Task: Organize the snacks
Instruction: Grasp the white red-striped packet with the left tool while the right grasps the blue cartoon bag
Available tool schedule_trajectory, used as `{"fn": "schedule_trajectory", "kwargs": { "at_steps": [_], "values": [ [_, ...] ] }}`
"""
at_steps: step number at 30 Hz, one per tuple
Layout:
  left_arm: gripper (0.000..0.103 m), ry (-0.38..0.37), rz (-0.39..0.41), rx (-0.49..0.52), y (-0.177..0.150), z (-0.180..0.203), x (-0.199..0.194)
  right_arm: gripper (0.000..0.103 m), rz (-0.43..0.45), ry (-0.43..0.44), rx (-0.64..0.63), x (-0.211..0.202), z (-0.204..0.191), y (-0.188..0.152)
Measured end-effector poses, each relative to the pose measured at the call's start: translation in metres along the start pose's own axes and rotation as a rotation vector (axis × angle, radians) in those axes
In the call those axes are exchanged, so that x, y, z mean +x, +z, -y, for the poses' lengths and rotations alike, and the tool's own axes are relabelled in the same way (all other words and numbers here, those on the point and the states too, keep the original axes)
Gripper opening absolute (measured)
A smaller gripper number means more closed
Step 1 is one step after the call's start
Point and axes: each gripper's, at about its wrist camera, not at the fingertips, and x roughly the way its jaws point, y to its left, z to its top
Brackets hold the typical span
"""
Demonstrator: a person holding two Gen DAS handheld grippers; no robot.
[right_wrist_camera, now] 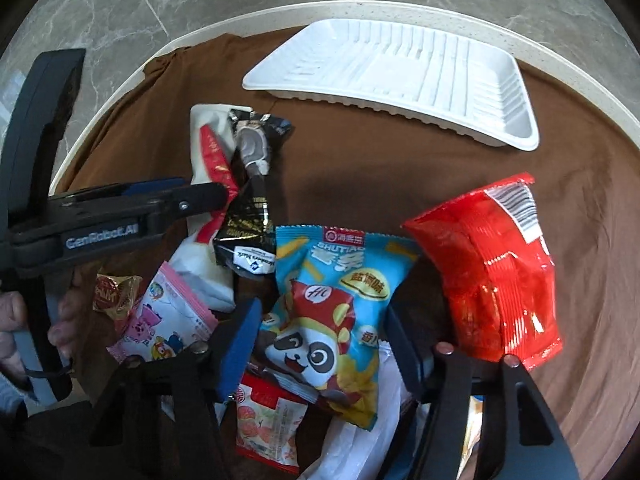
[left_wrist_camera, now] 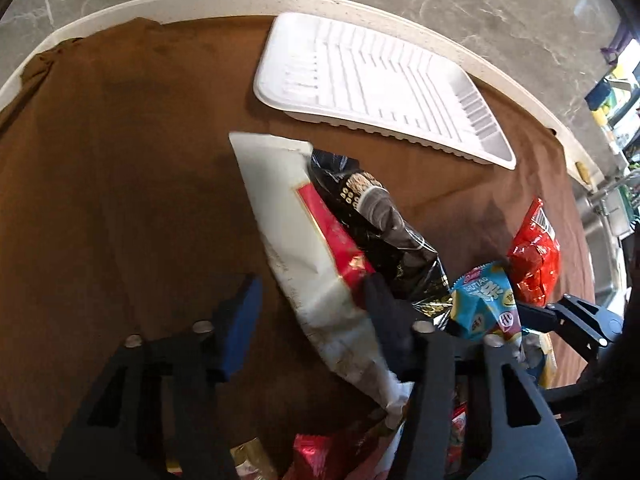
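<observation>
My left gripper (left_wrist_camera: 308, 308) spread wide around white-and-red packet (left_wrist_camera: 296, 236), gripping nothing. My right gripper (right_wrist_camera: 324, 320) wide apart, straddling blue panda snack bag (right_wrist_camera: 332, 312). White tray (right_wrist_camera: 400, 76) beyond pile on brown cloth (right_wrist_camera: 360, 172).

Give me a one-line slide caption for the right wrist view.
Open right gripper straddles the blue panda snack bag, red packet beside it, white tray empty beyond.

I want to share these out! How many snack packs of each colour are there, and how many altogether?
Red pack: 1
Blue panda pack: 1
Black pack: 1
White-and-red pack: 1
Pink cartoon pack: 1
Gold sweet: 1
Fruit-picture pack: 1
Total: 7 clearly seen; others are partly hidden.
</observation>
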Motion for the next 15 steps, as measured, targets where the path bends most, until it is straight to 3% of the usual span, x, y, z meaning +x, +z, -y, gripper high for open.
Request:
{"fn": "schedule_trajectory", "kwargs": {
  "at_steps": [10,15],
  "values": [
    [0.031,-0.022,-0.009,0.016,0.001,0.006,0.011,0.042,0.021,0.041,0.002,-0.005,0.013,-0.001],
    [0.026,-0.060,-0.027,-0.004,-0.001,0.002,0.011,0.040,0.032,0.077,0.012,-0.013,0.017,-0.006]
  ]
}}
